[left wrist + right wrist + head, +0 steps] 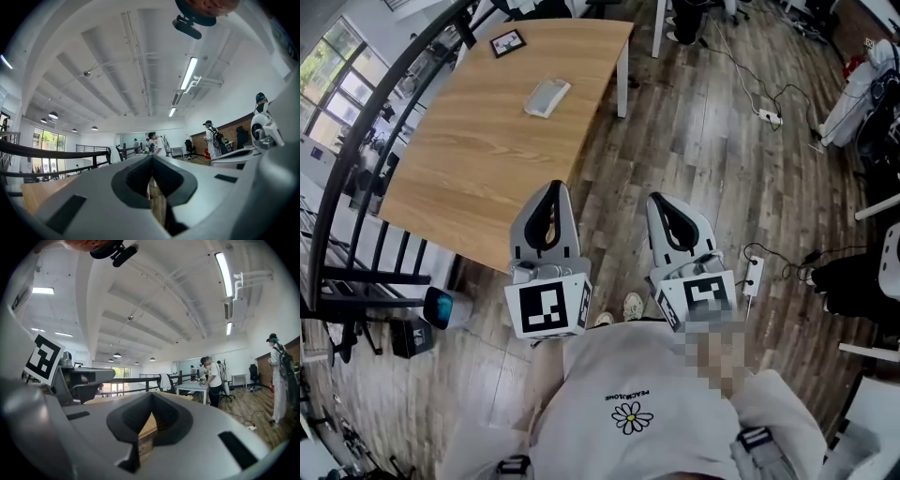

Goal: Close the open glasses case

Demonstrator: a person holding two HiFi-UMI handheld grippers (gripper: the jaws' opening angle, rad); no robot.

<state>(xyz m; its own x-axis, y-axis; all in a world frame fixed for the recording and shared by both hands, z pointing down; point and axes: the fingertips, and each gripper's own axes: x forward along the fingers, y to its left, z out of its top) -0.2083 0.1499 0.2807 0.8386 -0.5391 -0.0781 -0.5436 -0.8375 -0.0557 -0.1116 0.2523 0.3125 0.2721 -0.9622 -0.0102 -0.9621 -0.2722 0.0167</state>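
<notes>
Glasses case (pixel 547 97) is sitting on the wooden table (pixel 478 159), well apart from both grippers. It's too small in the head view for me to tell if the lid is up.

From the left gripper (pixel 554 186) it's at roughly 12 o'clock, and from the right gripper (pixel 662 199) it's more like 11 o'clock. So the left one is nearer, though neither is close. The case's long axis runs about 1 o'clock to 7 o'clock.

Both grippers have their jaws pressed together with nothing between them, and they're held level. My guess is the next move is just a plain reach forward over the table, left side leading.

Count: one case, one table, two grippers, plus one small black-framed thing (pixel 507 42) near the table's far corner, at about 11 o'clock from the case.
</notes>
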